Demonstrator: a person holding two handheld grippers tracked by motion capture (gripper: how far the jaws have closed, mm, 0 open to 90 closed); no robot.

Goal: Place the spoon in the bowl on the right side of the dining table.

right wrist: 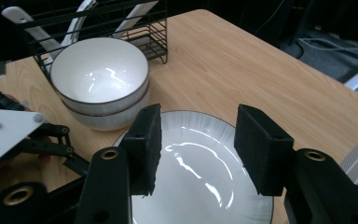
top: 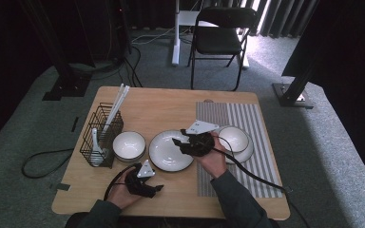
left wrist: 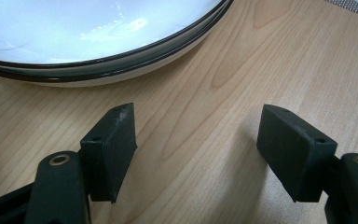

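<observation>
Nearest us, left gripper [top: 158,188] sits low at the front edge of the table [top: 171,102], held in the left hand [top: 121,194], jaws pointing right along the wood; in the left gripper view [left wrist: 196,154] the jaws stand wide apart with bare wood between them, nothing held. Just past its tips we see the near rim of the plate [left wrist: 98,35], close but not touching. Right hand [top: 214,159] reaches in over the mat edge, right gripper [top: 177,140] angled left over the plate [top: 170,150]; in the right gripper view [right wrist: 198,149] jaws are partly apart, hovering above the plate [right wrist: 200,179] surface, clamped on nothing. Left gripper also shows at the lower left of that view. Left of the plate: a stack of two bowls [top: 129,146], just beside it, apart from the rim. Left again, a black wire rack [top: 100,135] holding a white spoon [top: 96,147] and white chopsticks [top: 115,105] leaning out the top. Right of the plate, a striped grey mat [top: 240,147] carrying a second bowl on a plate [top: 235,141], partly behind the right gripper. Cables trail off both grippers toward us. Beyond the table: black folding chair [top: 222,35] on grey carpet. No readable writing or labels anywhere.
</observation>
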